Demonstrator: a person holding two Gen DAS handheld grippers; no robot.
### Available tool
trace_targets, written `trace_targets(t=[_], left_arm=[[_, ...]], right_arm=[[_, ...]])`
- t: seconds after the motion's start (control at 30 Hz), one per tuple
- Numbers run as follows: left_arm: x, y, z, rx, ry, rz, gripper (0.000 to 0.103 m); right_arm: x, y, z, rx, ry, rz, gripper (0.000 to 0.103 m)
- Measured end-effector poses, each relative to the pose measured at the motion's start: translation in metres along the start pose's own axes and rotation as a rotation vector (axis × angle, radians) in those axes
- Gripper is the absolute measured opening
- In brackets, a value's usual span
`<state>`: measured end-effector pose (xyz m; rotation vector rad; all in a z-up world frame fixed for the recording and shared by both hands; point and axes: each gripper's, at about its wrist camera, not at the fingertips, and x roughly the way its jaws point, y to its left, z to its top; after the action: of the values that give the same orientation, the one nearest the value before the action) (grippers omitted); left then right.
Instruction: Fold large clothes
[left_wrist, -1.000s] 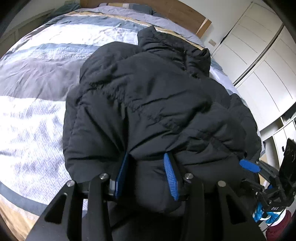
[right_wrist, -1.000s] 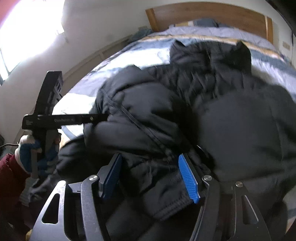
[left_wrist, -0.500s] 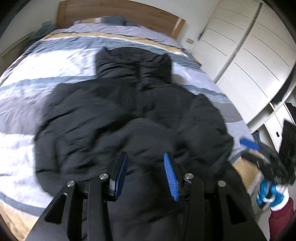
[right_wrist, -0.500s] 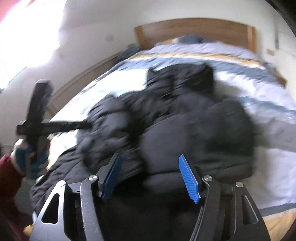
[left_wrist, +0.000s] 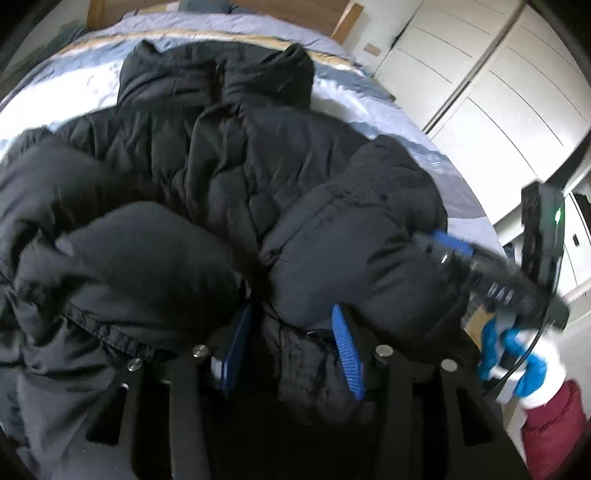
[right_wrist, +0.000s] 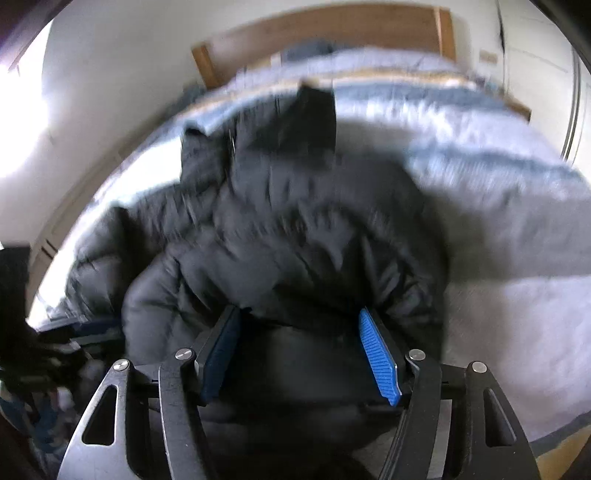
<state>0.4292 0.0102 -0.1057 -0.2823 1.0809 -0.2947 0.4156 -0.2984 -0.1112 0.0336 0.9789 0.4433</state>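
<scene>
A black puffer jacket (left_wrist: 258, 166) lies crumpled on the bed, its collar toward the headboard. My left gripper (left_wrist: 291, 321) has the jacket's near hem bunched between its blue pads, which still touch the fabric as the jaws are opening. My right gripper (right_wrist: 298, 317) holds another fold of the black jacket (right_wrist: 295, 221) between its pads, and its jaws are opening too. In the left wrist view the right gripper's pad (left_wrist: 452, 242) shows at the jacket's right edge, held by a blue-and-white gloved hand (left_wrist: 517, 354). The hem under both grippers is hidden.
The bed (left_wrist: 406, 122) has a grey, blue and white striped cover (right_wrist: 517, 221) and a wooden headboard (right_wrist: 332, 33). White wardrobe doors (left_wrist: 498, 92) stand to the right of the bed. A bright window glares at the left of the right wrist view.
Both grippers have swept across the bed with the jacket's hem. The collar now looms nearer in the left wrist view. The padded lower part bulges up in front of both grippers, and both jaws stand slightly wider.
</scene>
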Motion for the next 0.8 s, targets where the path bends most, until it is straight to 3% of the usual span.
trace_targets(t=[0.23, 0.4, 0.5, 0.63, 0.7, 0.8], left_arm=[[-0.008, -0.007, -0.001, 0.026, -0.001, 0.042, 0.044], [-0.054, -0.007, -0.013, 0.015, -0.097, 0.02, 0.044], [-0.06, 0.006, -0.03, -0.032, -0.092, 0.031, 0.044], [-0.054, 0.02, -0.045, -0.082, -0.039, 0.036, 0.044], [-0.062, 0.019, -0.047, -0.074, -0.05, 0.039, 0.044], [-0.088, 0.021, -0.042, -0.052, -0.084, 0.017, 0.044]], right_arm=[[0.008, 0.0, -0.011, 0.012, 0.017, -0.011, 0.068], [-0.041, 0.021, -0.021, -0.028, -0.056, 0.007, 0.068], [-0.06, 0.039, -0.036, -0.049, -0.073, 0.042, 0.068], [-0.045, 0.055, -0.058, -0.049, 0.006, 0.04, 0.068], [-0.036, 0.056, -0.069, -0.031, 0.053, 0.013, 0.068], [-0.047, 0.057, -0.076, -0.005, 0.055, 0.017, 0.068]])
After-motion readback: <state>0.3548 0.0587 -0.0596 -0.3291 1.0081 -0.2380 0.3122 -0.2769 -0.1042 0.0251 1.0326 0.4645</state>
